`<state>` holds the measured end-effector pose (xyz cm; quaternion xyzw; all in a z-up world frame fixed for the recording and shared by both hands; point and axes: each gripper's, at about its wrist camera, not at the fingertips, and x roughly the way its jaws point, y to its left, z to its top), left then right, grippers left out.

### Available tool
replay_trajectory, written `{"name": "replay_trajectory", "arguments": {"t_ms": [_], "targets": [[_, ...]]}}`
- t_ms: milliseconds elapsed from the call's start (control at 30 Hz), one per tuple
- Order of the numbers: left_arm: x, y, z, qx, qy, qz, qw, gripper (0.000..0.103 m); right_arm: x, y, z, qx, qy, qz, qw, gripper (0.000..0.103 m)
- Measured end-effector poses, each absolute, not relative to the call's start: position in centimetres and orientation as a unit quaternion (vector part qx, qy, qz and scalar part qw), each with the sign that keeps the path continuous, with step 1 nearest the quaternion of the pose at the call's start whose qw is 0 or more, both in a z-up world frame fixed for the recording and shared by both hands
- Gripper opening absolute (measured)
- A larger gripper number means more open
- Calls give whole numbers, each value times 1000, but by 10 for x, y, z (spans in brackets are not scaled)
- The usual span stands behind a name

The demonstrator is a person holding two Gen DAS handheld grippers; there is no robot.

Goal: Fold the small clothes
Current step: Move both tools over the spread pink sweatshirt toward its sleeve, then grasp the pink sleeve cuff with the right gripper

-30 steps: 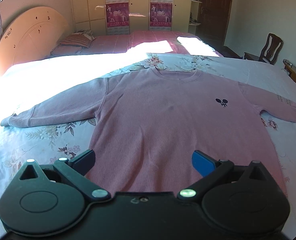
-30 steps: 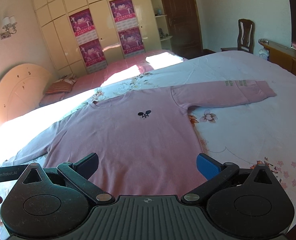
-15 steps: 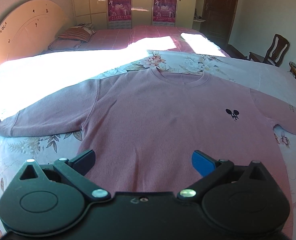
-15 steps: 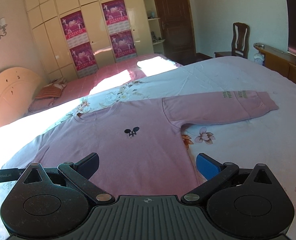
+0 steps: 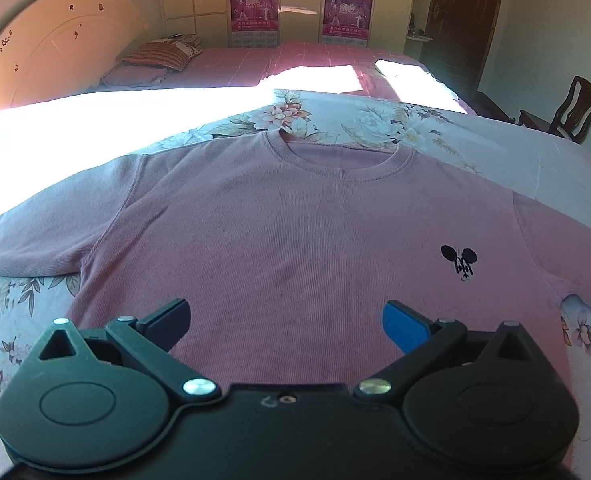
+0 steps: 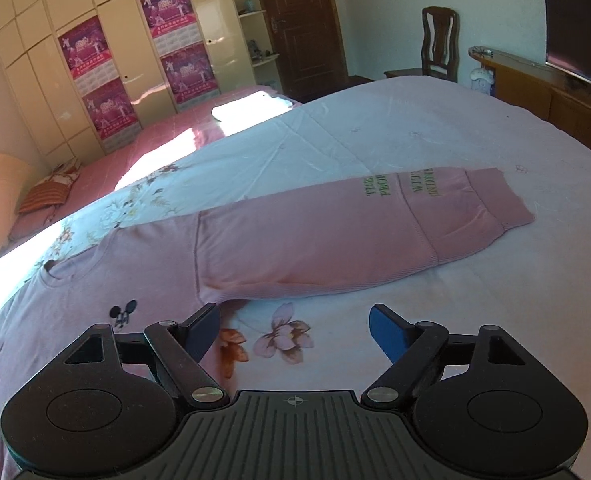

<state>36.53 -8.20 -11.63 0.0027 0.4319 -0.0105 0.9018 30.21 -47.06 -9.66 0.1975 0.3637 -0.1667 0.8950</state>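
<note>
Left wrist view, garment: we see a pink sweatshirt [image 5: 295, 248] spread flat, front up, on the floral bedsheet [image 5: 19, 308], its round collar [image 5: 339, 160] at the far end and a small black mouse-head emblem [image 5: 460, 260] towards the right.
Left wrist view, gripper: the left gripper [image 5: 286, 322] hangs over the lower chest of the sweatshirt with its jaws wide apart; we see only fabric in the gap, and neither pad presses on it.
Left wrist view, sleeve: one sleeve [image 5: 47, 232] runs out to the left, passing into strong sunlight.
Right wrist view, garment: the same sweatshirt [image 6: 75, 320] fills the lower left; its other sleeve [image 6: 355, 232] stretches right across the bedsheet [image 6: 415, 128], with green lettering [image 6: 405, 182] near the cuff.
Right wrist view, gripper: the right gripper [image 6: 294, 330] has its jaws apart, and they have just been closing a little; nothing lies between them.
Right wrist view, relation: we find the gripper above bare sheet and a printed flower [image 6: 281, 334], just below the underside of the sleeve, its left pad close to the armpit.
</note>
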Motion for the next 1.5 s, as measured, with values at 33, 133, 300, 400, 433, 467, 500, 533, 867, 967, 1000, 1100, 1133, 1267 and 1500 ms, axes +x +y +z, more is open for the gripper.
{"name": "replay_trajectory", "arguments": {"t_ms": [33, 133, 300, 400, 433, 467, 500, 533, 867, 967, 1000, 1100, 1133, 1267, 1500], "targets": [[369, -87, -119, 3, 432, -10, 902, 102, 303, -483, -101, 203, 366, -175, 891, 82], [378, -100, -128, 7, 436, -9, 900, 102, 306, -521, -114, 220, 373, -204, 878, 82], [390, -117, -137, 13, 440, -14, 898, 101, 307, -566, -135, 245, 386, -244, 855, 68], [393, -123, -137, 16, 438, -14, 899, 101, 307, -589, -146, 264, 389, -264, 842, 67], [395, -125, -136, 17, 437, -15, 899, 101, 307, -597, -149, 271, 387, -272, 838, 67], [396, -127, -136, 18, 437, -15, 899, 101, 308, -603, -151, 277, 386, -277, 835, 67], [398, -128, -136, 19, 437, -16, 899, 101, 308, -608, -153, 281, 384, -282, 833, 67], [399, -129, -136, 21, 438, -17, 899, 101, 308, -615, -154, 286, 383, -290, 829, 67], [408, -133, -135, 16, 437, -33, 899, 100, 324, -637, -154, 288, 358, -308, 833, 15], [408, -133, -135, 25, 434, -41, 900, 100, 333, -636, -153, 286, 348, -297, 842, 7], [408, -132, -134, 23, 432, -46, 900, 100, 336, -633, -150, 281, 342, -291, 848, 7], [411, -124, -134, -6, 440, -54, 896, 100, 348, -616, -137, 263, 326, -265, 869, 7], [412, -119, -133, -21, 443, -54, 894, 100, 355, -608, -133, 253, 323, -251, 876, 7], [411, -102, -126, -36, 428, -48, 902, 100, 382, -569, -115, 230, 309, -192, 903, 7], [412, -65, -118, -33, 411, -42, 910, 100, 435, -438, -102, 184, 303, -43, 934, 7]]}}
